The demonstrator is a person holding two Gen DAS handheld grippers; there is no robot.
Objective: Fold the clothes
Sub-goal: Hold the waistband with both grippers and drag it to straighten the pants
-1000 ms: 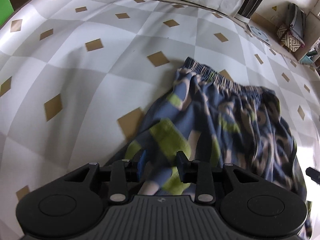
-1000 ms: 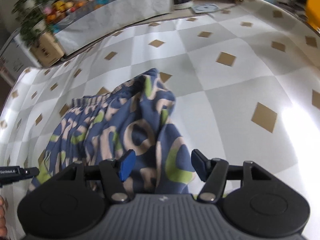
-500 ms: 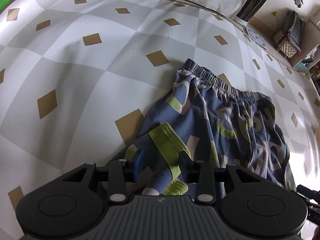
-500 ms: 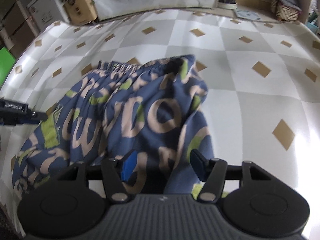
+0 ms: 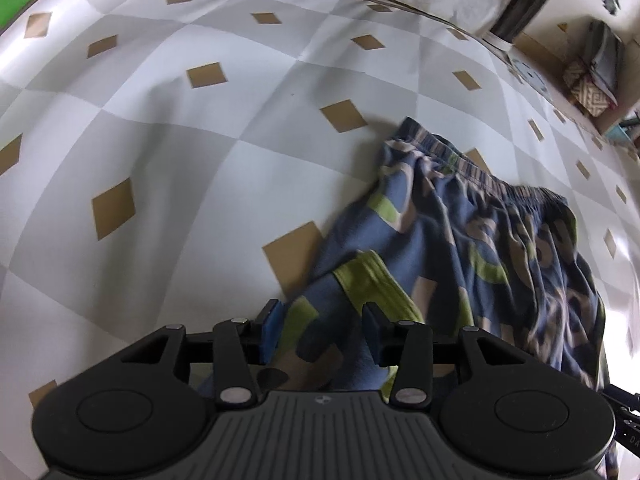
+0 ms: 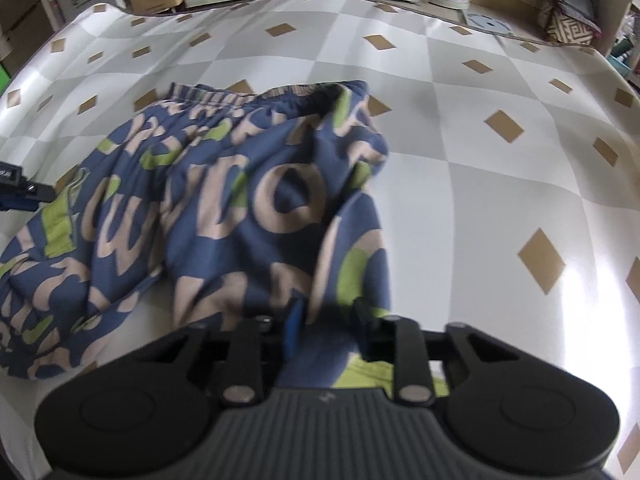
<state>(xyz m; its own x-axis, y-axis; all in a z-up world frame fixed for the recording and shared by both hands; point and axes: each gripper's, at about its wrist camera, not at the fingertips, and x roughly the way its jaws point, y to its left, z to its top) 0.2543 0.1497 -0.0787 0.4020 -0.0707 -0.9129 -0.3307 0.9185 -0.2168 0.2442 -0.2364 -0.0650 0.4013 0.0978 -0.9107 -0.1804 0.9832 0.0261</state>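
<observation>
Left gripper [image 5: 320, 330]: jaws apart and just been spreading wider; green-banded hem of shorts [image 5: 460, 252] lying loose between the fingers, pads not pressing on it.

Shorts spread on checked cloth [image 5: 160, 168] of the table, blue with tan letters and lime patches. Striped waistband [image 6: 256, 98] toward far edge, leg hems toward near edge at both grippers; long axis across the table, side to side.

Right gripper [image 6: 328, 330]: jaws just been closing, now drawn in and pinching a bunched fold of the right leg. Fabric blurred there.
</observation>
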